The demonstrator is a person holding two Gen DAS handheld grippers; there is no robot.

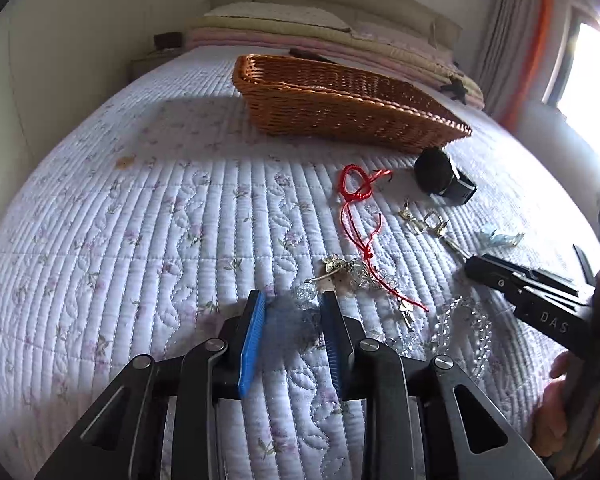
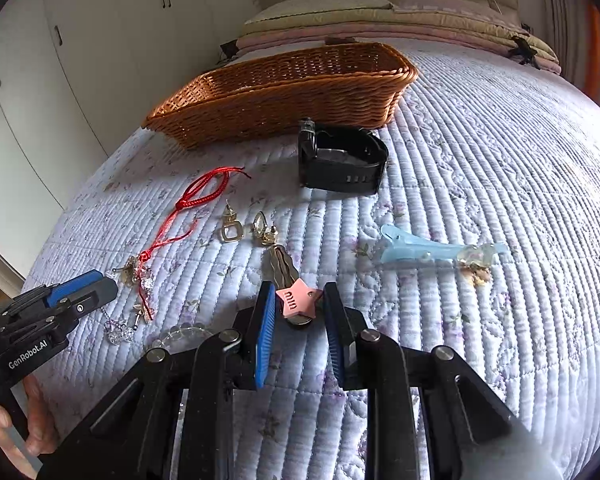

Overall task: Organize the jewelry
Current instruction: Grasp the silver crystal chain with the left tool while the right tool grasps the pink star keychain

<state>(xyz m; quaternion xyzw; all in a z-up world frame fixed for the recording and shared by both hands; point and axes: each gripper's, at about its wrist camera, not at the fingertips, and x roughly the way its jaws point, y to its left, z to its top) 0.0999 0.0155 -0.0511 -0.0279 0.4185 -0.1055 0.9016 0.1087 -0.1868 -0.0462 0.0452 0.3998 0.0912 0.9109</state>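
Jewelry lies on a quilted bed in front of a wicker basket. My left gripper is open, its jaws either side of a clear crystal bead of a bead-and-butterfly charm on a red cord. My right gripper is open around a hair clip with a pink star. Gold earrings, a black watch and a light blue hair clip lie nearby. A clear bead bracelet lies at the right.
Folded blankets and pillows are stacked at the head of the bed behind the basket. White wardrobes stand to the left. A bright window with curtains is on the right. The quilt extends to the left.
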